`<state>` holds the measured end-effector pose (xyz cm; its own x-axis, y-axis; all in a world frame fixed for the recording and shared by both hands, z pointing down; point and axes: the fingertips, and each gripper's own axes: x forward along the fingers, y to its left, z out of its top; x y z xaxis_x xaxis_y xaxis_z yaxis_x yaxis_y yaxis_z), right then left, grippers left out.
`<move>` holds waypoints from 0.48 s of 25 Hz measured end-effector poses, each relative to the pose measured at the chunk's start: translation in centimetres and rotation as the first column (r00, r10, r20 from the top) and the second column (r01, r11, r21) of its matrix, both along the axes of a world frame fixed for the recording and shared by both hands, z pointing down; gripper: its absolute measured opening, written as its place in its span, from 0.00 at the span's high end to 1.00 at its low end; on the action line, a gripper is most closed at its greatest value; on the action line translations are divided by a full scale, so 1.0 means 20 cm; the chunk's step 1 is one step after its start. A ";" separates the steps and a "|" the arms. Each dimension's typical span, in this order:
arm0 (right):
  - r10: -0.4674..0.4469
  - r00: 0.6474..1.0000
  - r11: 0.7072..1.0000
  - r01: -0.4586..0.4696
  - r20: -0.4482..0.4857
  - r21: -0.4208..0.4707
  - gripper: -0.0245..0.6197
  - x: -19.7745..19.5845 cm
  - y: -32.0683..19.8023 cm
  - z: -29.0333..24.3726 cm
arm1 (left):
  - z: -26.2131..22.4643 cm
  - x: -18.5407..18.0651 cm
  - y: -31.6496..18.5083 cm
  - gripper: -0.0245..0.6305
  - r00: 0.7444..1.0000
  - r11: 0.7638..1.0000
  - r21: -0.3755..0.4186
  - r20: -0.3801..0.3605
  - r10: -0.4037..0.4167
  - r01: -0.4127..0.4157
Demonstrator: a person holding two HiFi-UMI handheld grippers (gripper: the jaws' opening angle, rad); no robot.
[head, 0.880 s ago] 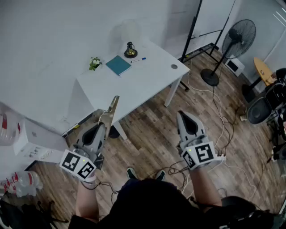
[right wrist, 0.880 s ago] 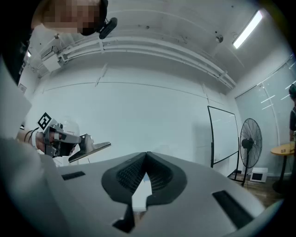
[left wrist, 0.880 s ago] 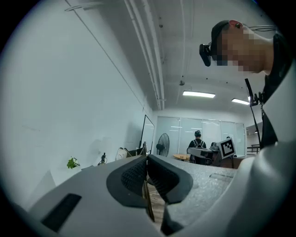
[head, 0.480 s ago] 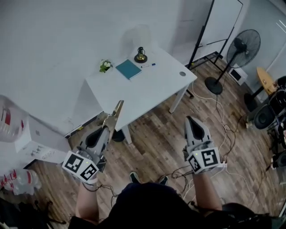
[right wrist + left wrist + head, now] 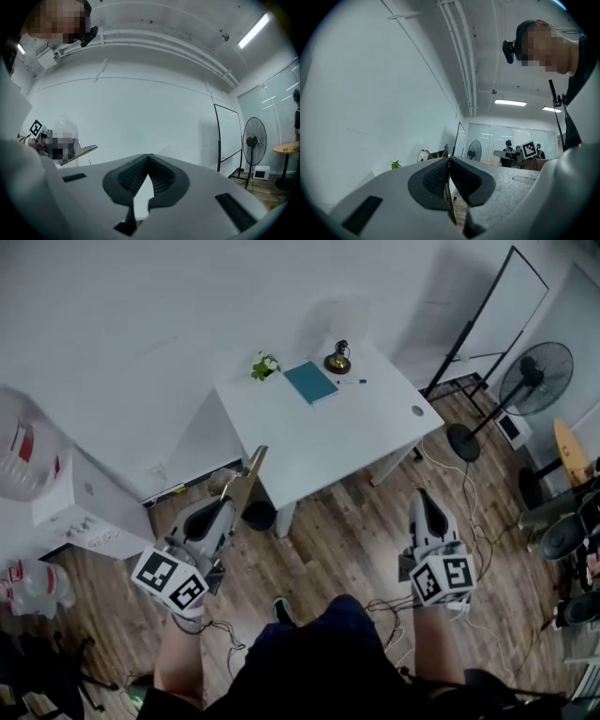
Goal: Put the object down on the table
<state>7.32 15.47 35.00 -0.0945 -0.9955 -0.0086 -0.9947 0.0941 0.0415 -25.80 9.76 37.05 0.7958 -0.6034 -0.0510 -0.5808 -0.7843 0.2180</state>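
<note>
My left gripper (image 5: 226, 503) is shut on a thin flat tan plate (image 5: 247, 475) that sticks out forward and up from its jaws, over the wooden floor short of the white table (image 5: 334, 441). In the left gripper view the plate's edge (image 5: 450, 206) runs between the closed pads of that gripper (image 5: 449, 160). My right gripper (image 5: 424, 496) hangs over the floor to the right of the table, shut with nothing in it; its tips meet in the right gripper view (image 5: 148, 155), where the plate (image 5: 80, 153) shows at the left.
On the table's far end lie a teal notebook (image 5: 310, 382), a small plant (image 5: 263, 365), a dark lantern (image 5: 337, 359) and a blue pen (image 5: 354, 382). A black bin (image 5: 258, 516) sits under the table. A fan (image 5: 534, 381), a whiteboard stand (image 5: 483, 320), a white box (image 5: 86, 512) and floor cables surround it.
In the head view the table has drifted to the right and the fan has moved up and right. Both grippers keep their pose, the left still holding the plate.
</note>
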 end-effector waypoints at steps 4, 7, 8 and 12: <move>-0.032 0.999 0.999 0.032 -0.028 0.009 0.95 -0.12 -0.08 -0.05 | 0.00 -0.11 -0.02 0.95 0.999 1.000 0.005 -0.028 -0.025 0.025; -0.050 0.998 0.999 0.050 -0.047 0.009 0.95 -0.19 -0.13 -0.07 | 0.00 -0.16 -0.06 0.95 0.999 0.999 0.002 -0.043 -0.032 0.032; -0.056 0.997 0.998 0.056 -0.055 0.008 0.95 -0.20 -0.14 -0.07 | 0.01 -0.17 -0.08 0.95 0.998 0.999 0.001 -0.047 -0.035 0.035; -0.061 0.996 0.998 0.062 -0.063 -0.001 0.95 -0.19 -0.19 -0.05 | 0.04 -0.15 -0.16 0.95 0.998 0.999 -0.011 -0.053 -0.040 0.039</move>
<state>3.61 11.59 34.01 -0.1559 -0.9878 -0.0014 -0.9824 0.1549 0.1039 -28.74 6.52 37.80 0.7676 -0.6350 -0.0864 -0.5986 -0.7586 0.2573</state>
